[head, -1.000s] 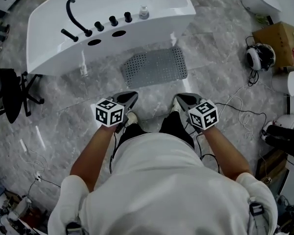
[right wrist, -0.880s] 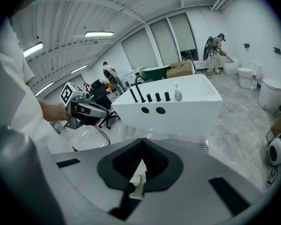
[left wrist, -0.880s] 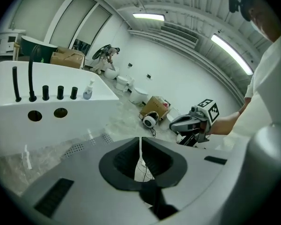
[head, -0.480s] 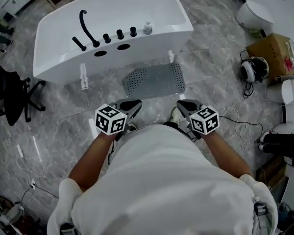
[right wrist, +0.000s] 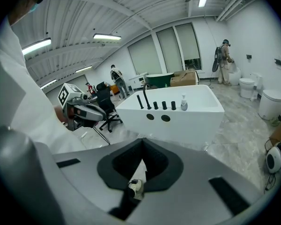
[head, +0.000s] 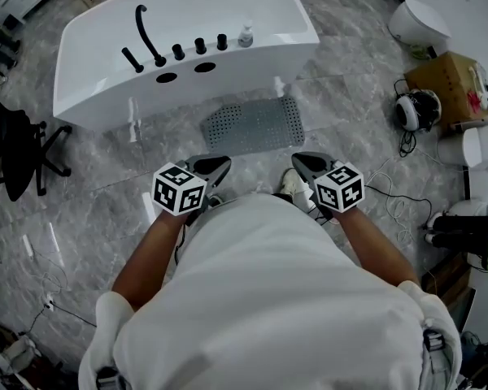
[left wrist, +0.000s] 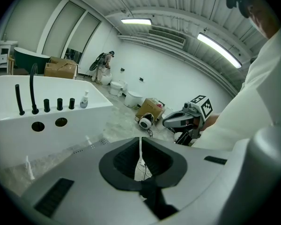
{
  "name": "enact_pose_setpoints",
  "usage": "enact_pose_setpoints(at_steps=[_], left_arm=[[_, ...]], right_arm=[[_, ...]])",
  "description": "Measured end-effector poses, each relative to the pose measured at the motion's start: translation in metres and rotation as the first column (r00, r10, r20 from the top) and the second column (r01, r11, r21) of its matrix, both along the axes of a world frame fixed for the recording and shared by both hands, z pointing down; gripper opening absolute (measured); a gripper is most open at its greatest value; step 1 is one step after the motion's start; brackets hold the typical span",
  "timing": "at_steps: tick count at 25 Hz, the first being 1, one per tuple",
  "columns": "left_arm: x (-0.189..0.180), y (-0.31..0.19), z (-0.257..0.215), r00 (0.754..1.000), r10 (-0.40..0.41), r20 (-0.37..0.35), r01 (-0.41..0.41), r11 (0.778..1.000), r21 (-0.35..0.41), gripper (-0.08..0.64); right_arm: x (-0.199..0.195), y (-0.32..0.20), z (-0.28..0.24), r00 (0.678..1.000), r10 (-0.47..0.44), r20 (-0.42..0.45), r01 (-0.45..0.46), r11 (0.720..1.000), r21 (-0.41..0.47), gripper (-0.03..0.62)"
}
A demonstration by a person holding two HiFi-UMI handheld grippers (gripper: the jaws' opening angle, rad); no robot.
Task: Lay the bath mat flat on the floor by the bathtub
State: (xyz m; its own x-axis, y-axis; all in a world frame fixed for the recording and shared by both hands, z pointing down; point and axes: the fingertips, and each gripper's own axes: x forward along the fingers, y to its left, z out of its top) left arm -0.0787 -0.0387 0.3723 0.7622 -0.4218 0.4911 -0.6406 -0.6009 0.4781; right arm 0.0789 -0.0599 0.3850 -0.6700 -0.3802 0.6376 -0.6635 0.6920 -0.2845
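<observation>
Both tongs were found pressed together and empty: left tongs, right tongs. Straight ahead, midway between them, the bath mat was seen flat on the floor, its long axis along the bathtub; neither was judged nearer.

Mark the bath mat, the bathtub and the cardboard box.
bath mat [head: 254, 125], head view, centre of its perforated grey surface.
bathtub [head: 244, 69], head view, white front wall.
cardboard box [head: 449, 84], head view, brown top face.
</observation>
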Motion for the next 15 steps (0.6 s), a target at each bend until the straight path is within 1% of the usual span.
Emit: enact_pose_setpoints(at_steps=[7, 15], left_arm=[[-0.004, 0.013, 0.002, 1.0, -0.005, -0.008, 0.005, 1.0, -0.003, 0.029], [-0.006, 0.019, 0.005, 1.0, -0.015, -0.014, 0.015, 1.0, -0.007, 0.029]], right_arm=[[-0.008, 0.015, -0.002, 1.0, -0.01, -0.006, 0.01, 1.0, 0.004, 0.009], [-0.011, 0.022, -0.003, 1.0, -0.02, -0.01, 0.02, 1.0, 0.008, 0.008]])
